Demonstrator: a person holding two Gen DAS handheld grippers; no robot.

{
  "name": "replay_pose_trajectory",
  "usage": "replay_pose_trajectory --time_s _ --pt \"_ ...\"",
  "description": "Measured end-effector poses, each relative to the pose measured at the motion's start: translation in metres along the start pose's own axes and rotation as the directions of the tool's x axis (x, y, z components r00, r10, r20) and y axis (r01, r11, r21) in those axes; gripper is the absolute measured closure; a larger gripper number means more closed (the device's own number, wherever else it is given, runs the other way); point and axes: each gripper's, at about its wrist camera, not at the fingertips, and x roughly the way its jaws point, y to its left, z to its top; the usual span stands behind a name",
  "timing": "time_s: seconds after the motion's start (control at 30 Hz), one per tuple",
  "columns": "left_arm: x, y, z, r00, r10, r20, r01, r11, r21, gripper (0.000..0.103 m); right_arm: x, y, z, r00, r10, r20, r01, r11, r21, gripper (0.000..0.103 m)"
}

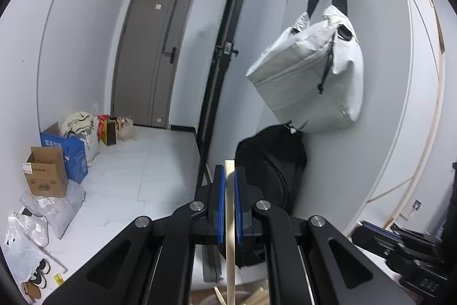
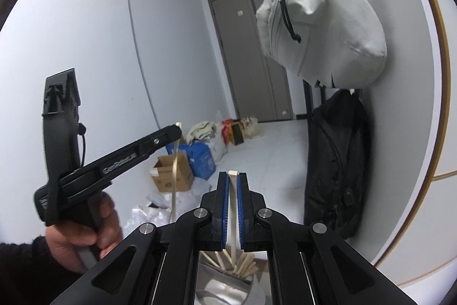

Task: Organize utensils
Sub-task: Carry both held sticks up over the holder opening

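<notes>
Pale cream wooden chopstick (image 1: pixel 230 219) seen btwn blue-ridged pads on black left gripper (image 1: pixel 228 176), lower centre. Same blue pads w/ black frame on right gripper (image 2: pixel 233 179), pale chopstick (image 2: pixel 233 207) btwn. Light grey fabric bag (image 1: pixel 308 76) upper right; black bag (image 1: pixel 271 162) beneath. Blue carton (image 1: pixel 71 153) & brown cardboard box (image 1: pixel 45 176) at left. Grey-brown door (image 1: pixel 151 53) upper centre.

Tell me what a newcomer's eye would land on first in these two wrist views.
Front and centre in each view, a tool is shut on a pale wooden chopstick: the left tool on one chopstick, the right tool on another. Next comes the light grey bag hanging on the right-hand wall above a black bag. More chopsticks stand in a metal holder under the right tool.
</notes>
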Motion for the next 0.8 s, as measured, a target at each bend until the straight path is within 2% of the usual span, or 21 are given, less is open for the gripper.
replay_pose_trajectory --time_s 0.33,0.43,0.63,0.8 --pt "0.009 0.004 -0.014 0.994 0.015 0.109 -0.019 0.999 0.038 0.101 0.012 -0.001 -0.005 1.000 0.008 -0.010 -0.008 1.000 -0.005 0.098" --pt "0.014 0.005 -0.023 0.992 0.000 0.123 -0.005 0.999 0.044 0.101 0.019 -0.002 -0.006 1.000 0.007 -0.019 -0.007 1.000 -0.003 0.098" --pt "0.029 0.015 -0.034 0.993 -0.027 0.116 0.028 1.000 -0.003 0.101 0.026 0.001 -0.012 1.000 -0.006 -0.025 0.005 1.000 -0.014 0.098" --pt "0.029 0.015 -0.036 0.989 -0.021 0.148 0.021 1.000 0.001 0.101 0.032 0.002 -0.019 0.999 -0.017 -0.042 0.017 1.000 -0.017 0.098"
